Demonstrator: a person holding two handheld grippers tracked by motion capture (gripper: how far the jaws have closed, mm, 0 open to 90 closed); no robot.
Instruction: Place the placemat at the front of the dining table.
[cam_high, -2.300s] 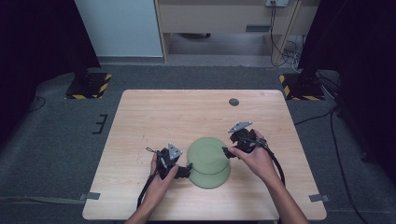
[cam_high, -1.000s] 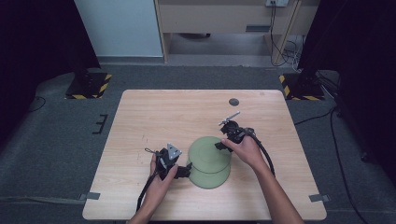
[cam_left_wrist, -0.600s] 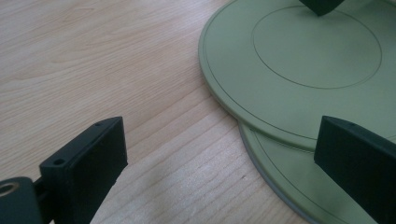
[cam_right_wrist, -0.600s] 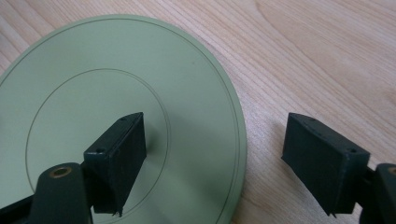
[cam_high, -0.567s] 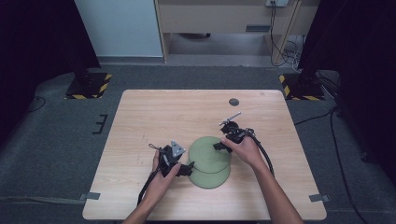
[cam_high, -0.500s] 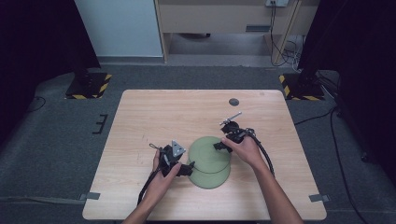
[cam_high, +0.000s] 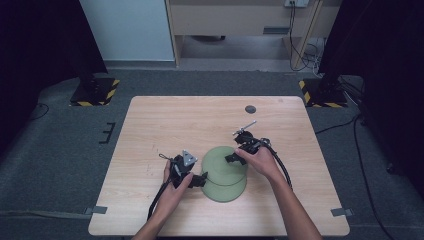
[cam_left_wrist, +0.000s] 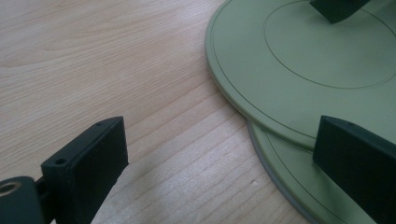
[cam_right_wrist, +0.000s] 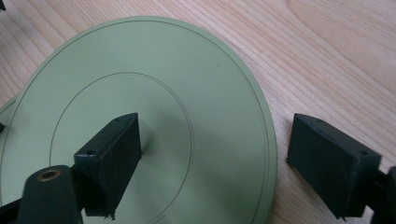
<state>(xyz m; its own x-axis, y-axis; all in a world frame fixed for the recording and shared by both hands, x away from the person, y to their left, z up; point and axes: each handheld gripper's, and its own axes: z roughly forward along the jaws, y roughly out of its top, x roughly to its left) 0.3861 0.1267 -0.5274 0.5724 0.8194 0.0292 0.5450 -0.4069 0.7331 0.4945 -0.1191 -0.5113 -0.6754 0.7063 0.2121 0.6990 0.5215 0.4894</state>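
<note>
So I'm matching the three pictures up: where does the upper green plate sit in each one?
High view: upper green plate at table centre, between both grippers.
Left gripper view: top right, overlapping the lower plate.
Right gripper view: centre left, its rim between the open jaws.
Shared landmark: the wooden table.

Two round, flat, pale green plates lie on the wooden table (cam_high: 165, 125) near its front edge, the upper plate (cam_high: 223, 165) resting flat and offset toward the far side on the lower plate (cam_high: 225, 191), each marked with a thin concentric ring line
</note>
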